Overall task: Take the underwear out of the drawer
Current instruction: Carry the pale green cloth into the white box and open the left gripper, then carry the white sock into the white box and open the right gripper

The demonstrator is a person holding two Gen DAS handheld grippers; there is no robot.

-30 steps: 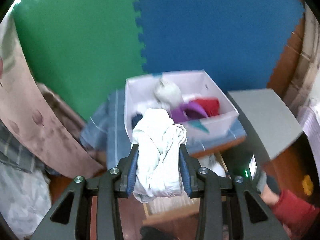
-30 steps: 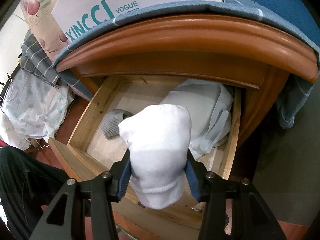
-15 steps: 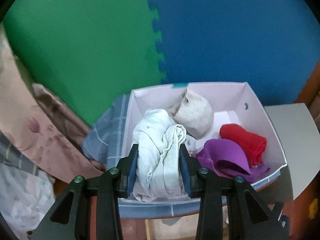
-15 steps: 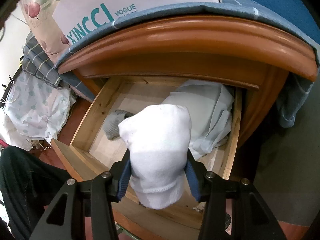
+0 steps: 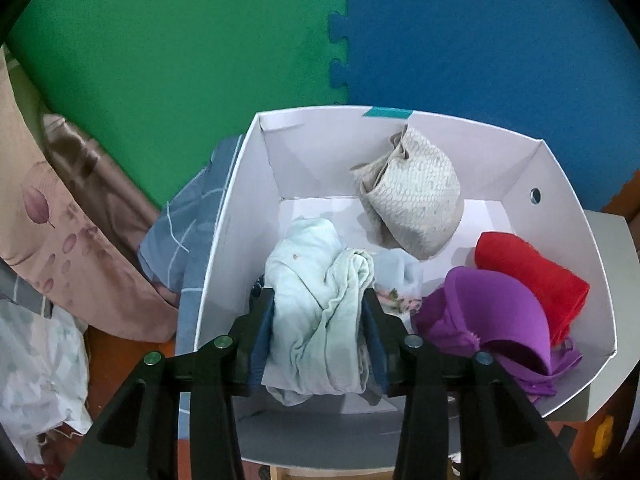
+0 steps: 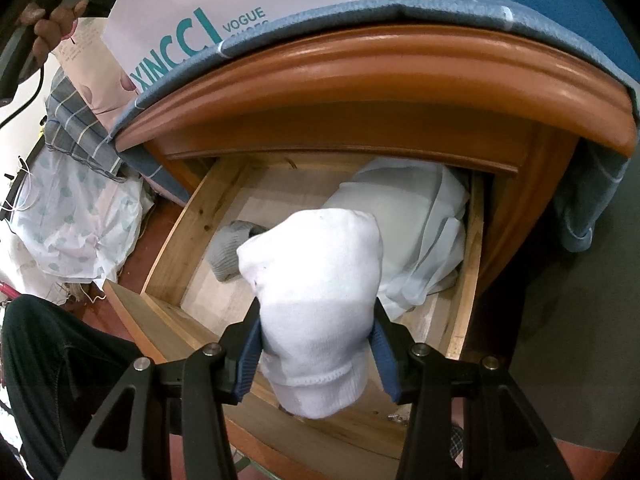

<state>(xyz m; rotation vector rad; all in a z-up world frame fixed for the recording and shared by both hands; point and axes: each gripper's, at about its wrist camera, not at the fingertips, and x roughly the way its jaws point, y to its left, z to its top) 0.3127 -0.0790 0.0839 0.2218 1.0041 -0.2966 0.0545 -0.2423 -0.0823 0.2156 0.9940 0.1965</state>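
In the left wrist view, my left gripper (image 5: pixel 318 320) hangs low inside a white cardboard box (image 5: pixel 248 184), with a crumpled pale green underwear (image 5: pixel 316 276) between its blue pads. Its jaws are opening, and the cloth still fills the gap and touches both pads. In the right wrist view, my right gripper (image 6: pixel 316 320) is shut on a bunched white garment (image 6: pixel 316 272) above the open wooden drawer (image 6: pixel 180 248). A grey sock (image 6: pixel 230 250) and a pale folded cloth (image 6: pixel 416 224) lie in the drawer.
The box also holds a beige patterned garment (image 5: pixel 416 200), a red one (image 5: pixel 532 276) and a purple bra (image 5: pixel 488 308). It stands on a blue cloth over the brown nightstand (image 6: pixel 400 72). A person's hand (image 6: pixel 52 20) and a dark trouser leg (image 6: pixel 52 360) are at the left.
My left gripper has come forward and down into the white box with the pale green underwear, and its jaws stand slightly wider. The right gripper has not moved.
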